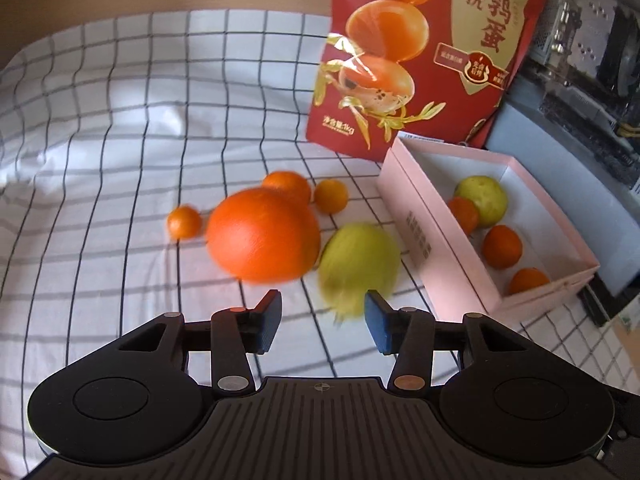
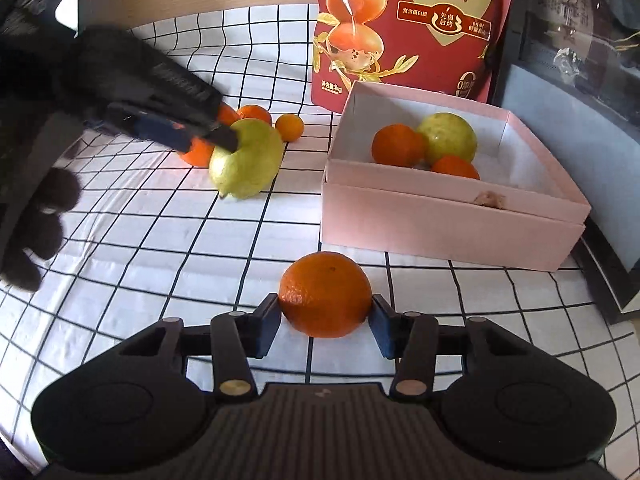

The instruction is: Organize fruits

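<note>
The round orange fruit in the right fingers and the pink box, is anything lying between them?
No. In the right wrist view only bare checked cloth lies between the round orange fruit and the pink cardboard box.

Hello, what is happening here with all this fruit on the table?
A person is sorting fruit into a pink box with two hand-held grippers. The right gripper is shut on an orange on the checked cloth. The left gripper is open, reaching at a green fruit beside more oranges. The box already holds some oranges and one green fruit.
</note>
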`<action>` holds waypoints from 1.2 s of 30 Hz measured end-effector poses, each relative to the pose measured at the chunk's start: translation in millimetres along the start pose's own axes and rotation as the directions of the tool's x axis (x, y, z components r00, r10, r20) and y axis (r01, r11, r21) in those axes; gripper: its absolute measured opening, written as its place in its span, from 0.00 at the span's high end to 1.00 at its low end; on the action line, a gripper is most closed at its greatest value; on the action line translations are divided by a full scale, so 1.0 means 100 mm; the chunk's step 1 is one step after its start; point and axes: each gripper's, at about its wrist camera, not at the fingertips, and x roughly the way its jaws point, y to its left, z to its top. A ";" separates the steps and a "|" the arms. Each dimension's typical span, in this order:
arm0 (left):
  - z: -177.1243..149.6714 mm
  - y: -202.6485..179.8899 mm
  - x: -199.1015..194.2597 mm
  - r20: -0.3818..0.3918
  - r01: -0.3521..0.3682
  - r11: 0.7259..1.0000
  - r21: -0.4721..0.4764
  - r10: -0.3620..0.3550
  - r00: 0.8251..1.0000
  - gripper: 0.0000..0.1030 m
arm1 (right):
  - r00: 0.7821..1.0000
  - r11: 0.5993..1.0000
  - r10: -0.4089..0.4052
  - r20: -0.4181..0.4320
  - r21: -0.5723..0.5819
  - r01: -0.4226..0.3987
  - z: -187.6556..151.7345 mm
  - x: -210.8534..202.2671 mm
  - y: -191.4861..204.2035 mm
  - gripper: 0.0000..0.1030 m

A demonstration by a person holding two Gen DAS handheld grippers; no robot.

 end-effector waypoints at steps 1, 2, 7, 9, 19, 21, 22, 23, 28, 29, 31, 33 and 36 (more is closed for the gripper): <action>-0.02 0.03 -0.04 0.005 0.023 0.999 -0.023 -0.023 1.000 0.50 | 1.000 1.000 -0.003 -0.002 0.002 0.003 -0.01 -0.02 0.00 0.54; -0.03 0.06 -0.07 0.012 0.052 0.998 -0.048 -0.051 0.999 0.50 | 1.000 1.000 -0.008 -0.002 0.004 0.008 -0.02 -0.03 0.00 0.54; 0.05 -0.01 -0.10 0.049 0.085 0.995 -0.055 -0.082 0.995 0.51 | 1.000 1.000 -0.017 0.011 0.011 0.017 -0.04 -0.08 0.01 0.51; 0.15 -0.16 -0.11 0.091 0.077 0.996 0.041 -0.081 0.993 0.51 | 0.999 1.000 -0.026 0.019 0.004 0.026 -0.06 -0.10 0.03 0.43; 0.29 -0.61 0.33 -0.025 0.007 0.890 0.455 0.004 1.000 0.49 | 0.999 0.999 -0.041 0.006 0.020 0.041 -0.15 -0.11 -0.01 0.34; 0.29 -0.61 0.40 -0.014 -0.013 0.886 0.463 0.022 1.000 0.49 | 0.999 0.998 -0.043 0.003 0.035 0.043 -0.17 -0.11 -0.05 0.33; 0.30 -0.62 0.42 -0.008 -0.022 0.884 0.467 0.029 1.000 0.48 | 0.999 0.998 -0.044 0.003 0.044 0.044 -0.18 -0.11 -0.07 0.31; 0.31 -0.62 0.45 -0.004 -0.030 0.881 0.472 0.036 0.999 0.48 | 0.999 0.998 -0.044 0.002 0.052 0.044 -0.18 -0.12 -0.09 0.30; 0.39 -0.61 0.61 -0.025 -0.056 0.879 0.473 0.077 0.997 0.39 | 0.999 0.997 -0.041 0.000 0.071 0.041 -0.18 -0.09 -0.13 0.26; 0.41 -0.60 0.65 -0.040 -0.050 0.885 0.463 0.077 0.996 0.38 | 0.999 0.997 -0.039 0.000 0.068 0.039 -0.18 -0.09 -0.13 0.26; 0.42 -0.60 0.67 -0.047 -0.047 0.885 0.463 0.078 0.996 0.38 | 0.999 0.998 -0.035 0.002 0.059 0.035 -0.16 -0.07 -0.13 0.26; 0.43 -0.62 0.70 -0.052 -0.052 0.880 0.472 0.086 0.995 0.37 | 1.000 0.998 -0.028 0.004 0.056 0.028 -0.15 -0.05 -0.12 0.25; 0.44 -0.63 0.75 -0.063 -0.048 0.876 0.479 0.089 0.994 0.38 | 1.000 0.998 -0.015 0.006 0.054 0.015 -0.13 -0.02 -0.10 0.25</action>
